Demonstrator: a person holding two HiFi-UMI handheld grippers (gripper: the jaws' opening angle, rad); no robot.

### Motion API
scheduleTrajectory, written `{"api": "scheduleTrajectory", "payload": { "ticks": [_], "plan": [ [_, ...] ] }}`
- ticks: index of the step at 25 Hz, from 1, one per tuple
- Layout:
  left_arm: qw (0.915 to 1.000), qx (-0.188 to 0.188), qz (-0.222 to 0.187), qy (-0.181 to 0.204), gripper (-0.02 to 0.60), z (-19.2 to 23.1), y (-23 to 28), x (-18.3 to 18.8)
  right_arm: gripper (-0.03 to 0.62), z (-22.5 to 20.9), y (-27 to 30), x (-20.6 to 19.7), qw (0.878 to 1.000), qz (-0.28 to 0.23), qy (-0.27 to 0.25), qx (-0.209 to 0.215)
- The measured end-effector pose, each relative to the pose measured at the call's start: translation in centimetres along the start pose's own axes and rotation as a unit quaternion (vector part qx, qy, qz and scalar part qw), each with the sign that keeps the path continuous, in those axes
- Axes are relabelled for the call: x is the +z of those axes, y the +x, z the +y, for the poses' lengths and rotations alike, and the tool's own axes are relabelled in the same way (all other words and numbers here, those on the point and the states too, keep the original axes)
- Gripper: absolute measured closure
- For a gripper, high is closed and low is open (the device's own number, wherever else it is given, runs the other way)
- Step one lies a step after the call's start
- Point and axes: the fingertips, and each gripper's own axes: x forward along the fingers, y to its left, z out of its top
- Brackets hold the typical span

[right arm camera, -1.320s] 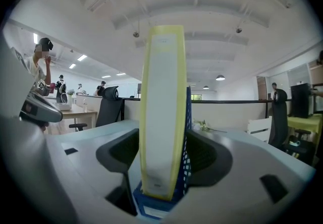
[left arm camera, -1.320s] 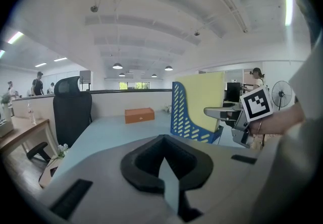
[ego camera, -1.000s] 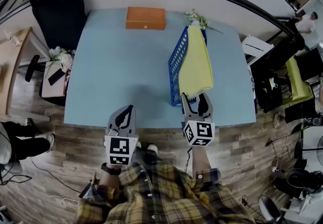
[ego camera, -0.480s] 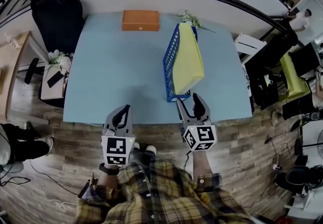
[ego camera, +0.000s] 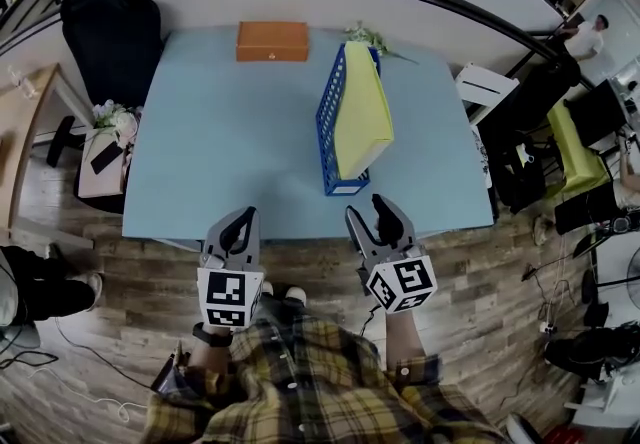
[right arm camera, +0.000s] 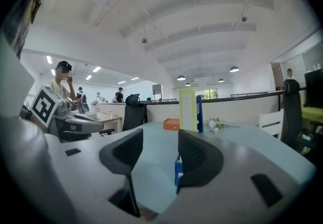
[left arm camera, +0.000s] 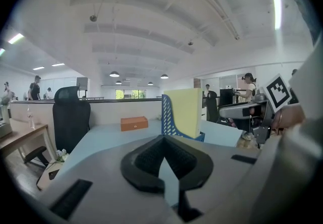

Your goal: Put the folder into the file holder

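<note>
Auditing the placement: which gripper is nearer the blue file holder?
Right. The right gripper, empty, fingers just closing slightly, is just short of the file holder's near end; the left gripper is farther left.

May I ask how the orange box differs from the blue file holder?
The orange box is solid and low; the blue file holder is perforated and taller. The orange box sits closed; the blue file holder holds a yellow folder. Both rest on the table.

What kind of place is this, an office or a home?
Most likely an open-plan office: a black swivel chair at the table, a blue file holder with a yellow folder in it, and people around other desks in the background.
</note>
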Motion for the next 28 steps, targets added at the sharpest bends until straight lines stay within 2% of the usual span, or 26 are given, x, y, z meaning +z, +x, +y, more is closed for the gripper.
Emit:
{"api": "scheduleTrajectory", "payload": {
  "ticks": [4, 6, 17, 21, 28],
  "plan": [
    [1.0000, -0.006, -0.005, 0.002, 0.591, -0.4, -0.5, 0.3, 0.393, 0.8, -1.5, 0.2, 1.000, -0.001, 0.005, 0.007],
    [0.9999, -0.006, -0.007, 0.004, 0.591, -0.4, -0.8, 0.3, 0.452, 0.9, -2.4, 0.1, 1.000, 0.000, 0.012, 0.007],
    [0.9997, -0.021, -0.008, -0.009, 0.591, -1.0, -1.5, 0.4, 0.590, 0.5, -4.8, -1.2, 0.999, 0.010, 0.040, -0.004],
    [0.9996, -0.023, -0.008, -0.013, 0.591, -0.9, -1.5, 0.3, 0.591, 0.4, -5.0, -1.5, 0.999, 0.013, 0.049, -0.006],
    [0.9996, -0.026, -0.006, -0.013, 0.591, -1.1, -1.1, 0.3, 0.592, 0.1, -4.6, -1.7, 0.999, 0.025, 0.027, -0.008]
  ]
}}
